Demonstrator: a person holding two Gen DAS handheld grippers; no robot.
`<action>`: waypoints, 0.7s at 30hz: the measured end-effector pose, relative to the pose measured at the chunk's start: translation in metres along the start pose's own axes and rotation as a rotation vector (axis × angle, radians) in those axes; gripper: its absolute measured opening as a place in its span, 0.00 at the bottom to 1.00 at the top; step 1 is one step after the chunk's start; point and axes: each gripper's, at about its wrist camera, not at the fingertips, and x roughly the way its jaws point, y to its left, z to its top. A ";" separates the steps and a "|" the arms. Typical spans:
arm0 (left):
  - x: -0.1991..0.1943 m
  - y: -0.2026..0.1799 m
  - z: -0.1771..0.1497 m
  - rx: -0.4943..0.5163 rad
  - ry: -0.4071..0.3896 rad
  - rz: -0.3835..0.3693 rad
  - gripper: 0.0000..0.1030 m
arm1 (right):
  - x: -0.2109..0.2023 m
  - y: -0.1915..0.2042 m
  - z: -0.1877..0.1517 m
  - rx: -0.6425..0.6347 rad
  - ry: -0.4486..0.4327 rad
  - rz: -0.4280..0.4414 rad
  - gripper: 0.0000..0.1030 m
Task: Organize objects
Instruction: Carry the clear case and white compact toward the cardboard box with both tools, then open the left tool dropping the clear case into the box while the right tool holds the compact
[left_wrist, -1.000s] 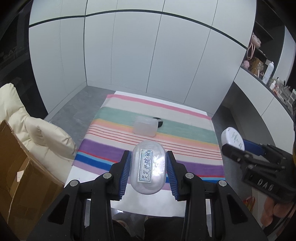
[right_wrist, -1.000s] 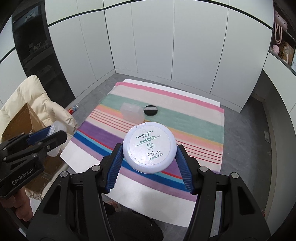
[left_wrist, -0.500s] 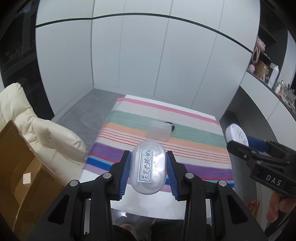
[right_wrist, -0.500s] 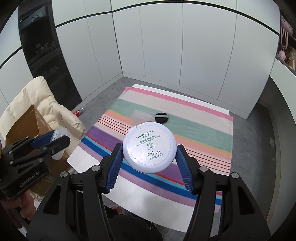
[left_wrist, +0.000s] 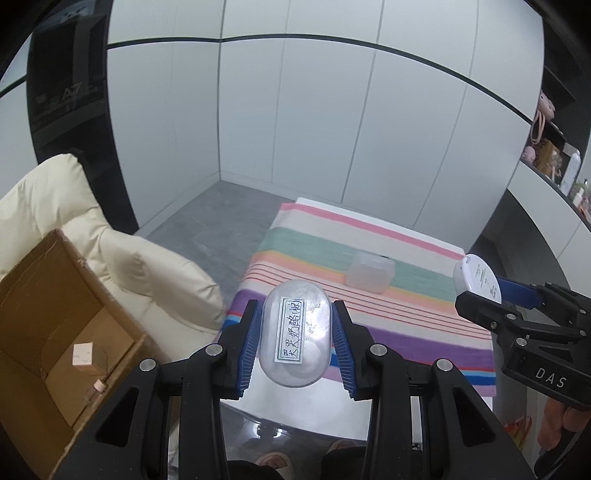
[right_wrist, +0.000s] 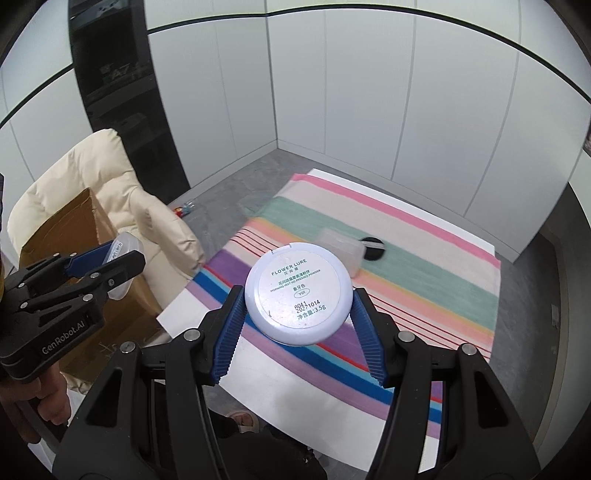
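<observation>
Both held off the striped cloth's (left_wrist: 369, 310) edge: left gripper (left_wrist: 295, 334) pinching clear oval labelled box (left_wrist: 295, 338), right gripper (right_wrist: 297, 310) pinching round white powder compact (right_wrist: 298, 297); open brown cardboard box (left_wrist: 44, 332) at nine o'clock.

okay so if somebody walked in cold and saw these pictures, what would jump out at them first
Probably the two held items: a clear oval case clamped in the left claw, and a round white powder compact gripped in the right claw, both up above the table. Behind them the bright striped cloth covers the table, and an open cardboard box sits at the left on a cream chair.
</observation>
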 end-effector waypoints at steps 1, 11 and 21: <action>-0.001 0.005 0.000 -0.004 -0.003 0.006 0.38 | 0.002 0.005 0.002 -0.006 0.000 0.005 0.58; -0.008 0.039 0.002 -0.047 -0.025 0.048 0.38 | 0.014 0.045 0.014 -0.049 -0.006 0.046 0.59; -0.015 0.078 -0.001 -0.101 -0.035 0.112 0.38 | 0.025 0.078 0.025 -0.088 -0.019 0.084 0.58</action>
